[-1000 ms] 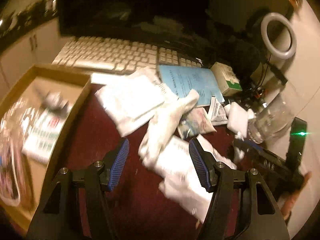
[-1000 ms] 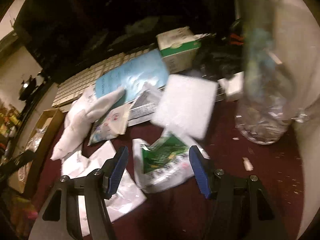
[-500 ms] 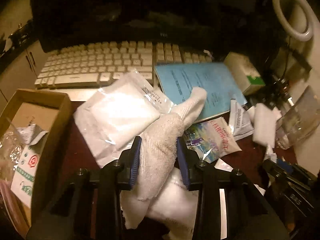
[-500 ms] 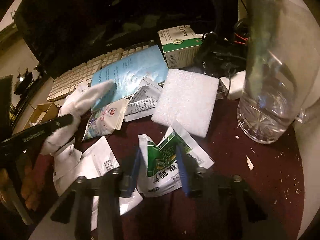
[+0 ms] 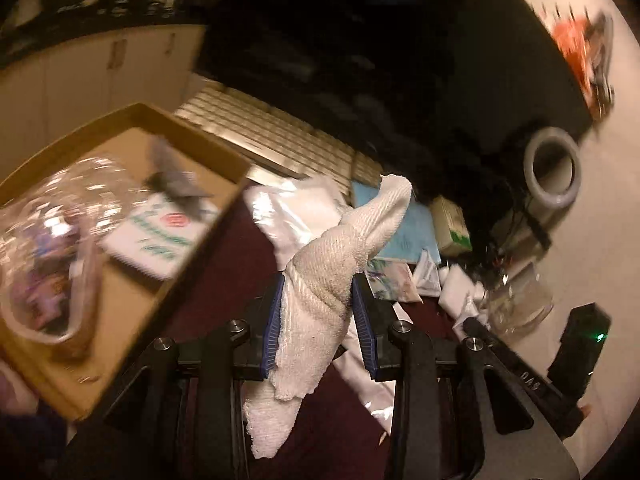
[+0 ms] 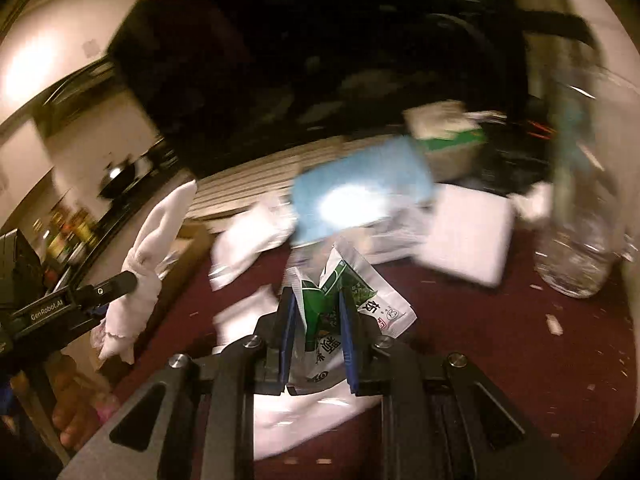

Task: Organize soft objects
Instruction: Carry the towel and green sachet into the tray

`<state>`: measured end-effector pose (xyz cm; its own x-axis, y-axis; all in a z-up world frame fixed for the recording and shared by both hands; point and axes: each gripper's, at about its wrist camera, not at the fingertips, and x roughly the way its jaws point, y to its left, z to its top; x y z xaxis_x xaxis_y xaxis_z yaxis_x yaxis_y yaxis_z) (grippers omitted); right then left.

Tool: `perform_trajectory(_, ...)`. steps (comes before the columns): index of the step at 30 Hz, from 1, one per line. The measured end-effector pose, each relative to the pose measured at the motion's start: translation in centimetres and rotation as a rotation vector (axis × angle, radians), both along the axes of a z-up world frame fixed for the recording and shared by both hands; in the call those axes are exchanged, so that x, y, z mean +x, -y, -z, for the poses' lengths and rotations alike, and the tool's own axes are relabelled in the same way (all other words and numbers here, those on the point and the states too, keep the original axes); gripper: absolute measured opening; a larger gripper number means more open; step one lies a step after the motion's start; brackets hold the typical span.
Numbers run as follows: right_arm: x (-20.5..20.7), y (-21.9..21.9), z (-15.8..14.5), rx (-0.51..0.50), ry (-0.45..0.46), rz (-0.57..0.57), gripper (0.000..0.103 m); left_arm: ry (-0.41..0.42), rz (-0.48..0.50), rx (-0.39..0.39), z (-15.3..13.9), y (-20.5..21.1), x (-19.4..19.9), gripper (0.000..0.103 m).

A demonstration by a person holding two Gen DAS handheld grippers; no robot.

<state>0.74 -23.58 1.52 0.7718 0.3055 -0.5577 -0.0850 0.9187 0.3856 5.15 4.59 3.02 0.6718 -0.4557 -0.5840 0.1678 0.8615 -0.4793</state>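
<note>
My left gripper point(image 5: 318, 280) is shut on a white knitted cloth point(image 5: 340, 256) and holds it lifted above the dark red table; the cloth also shows in the right wrist view point(image 6: 148, 248). My right gripper point(image 6: 316, 300) is shut on a green and white packet point(image 6: 332, 312) and holds it off the table. A cardboard box point(image 5: 120, 288) lies to the left with a clear bag point(image 5: 44, 248) and a printed packet point(image 5: 160, 232) inside. More white plastic packets point(image 5: 288, 212) lie on the table beyond the cloth.
A keyboard point(image 5: 272, 140) and a dark monitor point(image 5: 360, 40) stand at the back. A blue booklet point(image 6: 360, 196), a white foam pad point(image 6: 468, 236), a green and white carton point(image 6: 448, 136) and a glass jug point(image 6: 580, 216) sit on the right. A ring light point(image 5: 552, 168) stands behind.
Both grippers have risen and tilted, lifting the cloth and the green packet off the table. The left gripper has swung toward the cardboard box.
</note>
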Motion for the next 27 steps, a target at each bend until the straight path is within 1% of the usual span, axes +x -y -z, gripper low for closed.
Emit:
perform_trajectory(5, 1.3, -5.0, -1.2, 0.044, 0.011, -0.171, 0.020, 0.016, -0.136, -0.043, -1.0, -5.8, -2.1, 0.033)
perform_trajectory(10, 3.1, -9.8, -2.3, 0.055, 0.011, -0.314, 0.020, 0.009, -0.258, -0.040, -1.1, -10.4, -2.7, 0.033)
perform_trajectory(13, 4.8, -13.8, -3.5, -0.012, 0.024, -0.410, 0.020, -0.014, -0.313, -0.056, -0.8, -12.6, -2.3, 0.033)
perform_trajectory(16, 7.1, -17.5, -4.0, -0.067, 0.030, -0.492, 0.020, -0.015, -0.355, -0.057, -0.9, -14.0, -2.1, 0.033)
perform_trajectory(19, 9.8, -20.9, -3.7, -0.093, 0.011, -0.534, 0.020, -0.006, -0.382, -0.047, -1.5, -15.3, -1.1, 0.033)
perform_trajectory(22, 11.7, -23.3, -2.2, -0.091, -0.020, -0.557, 0.020, -0.005, -0.388, -0.021, -1.6, -16.1, 0.4, 0.033)
perform_trajectory(23, 12.3, -24.0, -1.6, -0.093, -0.028, -0.558, 0.020, -0.003, -0.392, -0.012, -1.6, -16.3, 0.9, 0.033)
perform_trajectory(25, 12.8, -24.8, -0.7, -0.122, -0.030, -0.536, 0.020, -0.025, -0.391, 0.008, -1.1, -16.3, 2.7, 0.033)
perform_trajectory(27, 13.0, -25.2, 0.0, -0.159, -0.023, -0.517, 0.020, -0.043, -0.403, 0.054, -0.7, -16.1, 4.4, 0.033)
